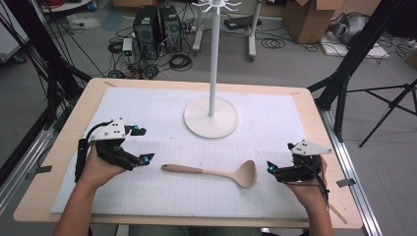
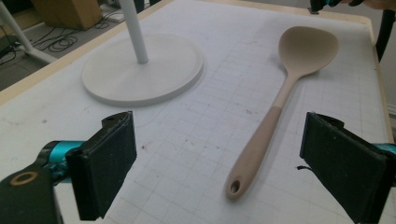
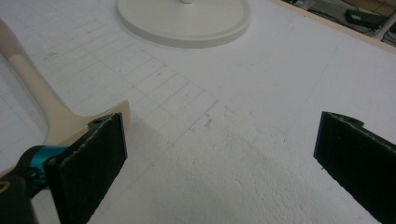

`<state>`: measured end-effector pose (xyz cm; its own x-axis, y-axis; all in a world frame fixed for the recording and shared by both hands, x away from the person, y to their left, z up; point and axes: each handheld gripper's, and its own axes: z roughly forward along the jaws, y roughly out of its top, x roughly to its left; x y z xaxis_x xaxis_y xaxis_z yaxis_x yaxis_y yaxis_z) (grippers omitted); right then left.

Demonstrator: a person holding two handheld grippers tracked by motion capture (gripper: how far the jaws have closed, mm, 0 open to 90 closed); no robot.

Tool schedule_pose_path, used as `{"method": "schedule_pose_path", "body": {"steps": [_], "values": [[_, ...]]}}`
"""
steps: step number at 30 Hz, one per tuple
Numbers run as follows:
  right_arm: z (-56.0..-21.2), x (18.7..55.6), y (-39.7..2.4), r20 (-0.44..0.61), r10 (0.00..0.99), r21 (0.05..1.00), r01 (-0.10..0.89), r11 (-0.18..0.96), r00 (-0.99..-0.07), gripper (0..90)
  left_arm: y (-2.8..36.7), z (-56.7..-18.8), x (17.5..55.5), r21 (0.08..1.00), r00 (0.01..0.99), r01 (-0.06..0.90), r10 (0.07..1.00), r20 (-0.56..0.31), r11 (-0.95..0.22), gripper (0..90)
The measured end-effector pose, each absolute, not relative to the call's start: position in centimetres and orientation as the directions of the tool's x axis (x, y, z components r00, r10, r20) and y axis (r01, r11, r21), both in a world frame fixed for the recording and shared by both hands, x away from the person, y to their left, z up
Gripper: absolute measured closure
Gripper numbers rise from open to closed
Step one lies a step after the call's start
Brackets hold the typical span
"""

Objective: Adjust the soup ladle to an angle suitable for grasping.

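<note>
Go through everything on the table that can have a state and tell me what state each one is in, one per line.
ladle: lying flat on the mat, handle toward the left gripper, bowl toward the right gripper, not held.
left gripper: jaws open, nothing between them, beside the handle end.
right gripper: jaws open, empty, next to the ladle's bowl.
hanging stand: upright on its round base; no utensil seen on the visible hooks.
</note>
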<state>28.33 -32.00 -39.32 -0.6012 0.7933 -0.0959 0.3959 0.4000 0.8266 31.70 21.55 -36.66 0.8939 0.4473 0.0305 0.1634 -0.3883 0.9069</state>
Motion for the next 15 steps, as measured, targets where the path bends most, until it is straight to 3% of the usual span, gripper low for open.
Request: {"method": "schedule_pose_path", "body": {"steps": [8, 15], "values": [[-39.5, 28.5, -32.2, -0.093, 0.797, 0.824, 0.403, 0.397, -0.596, 1.2, 22.5, -38.0, 31.3, 0.921, 0.879, 0.155, 0.476, 0.036, -0.357, 2.1], [-39.6, 28.6, -32.3, -0.089, 0.798, 0.823, 0.407, 0.396, -0.596, 1.2, 23.5, -39.3, 31.3, 0.905, 0.869, 0.184, 0.494, 0.033, -0.384, 1.7]]}}
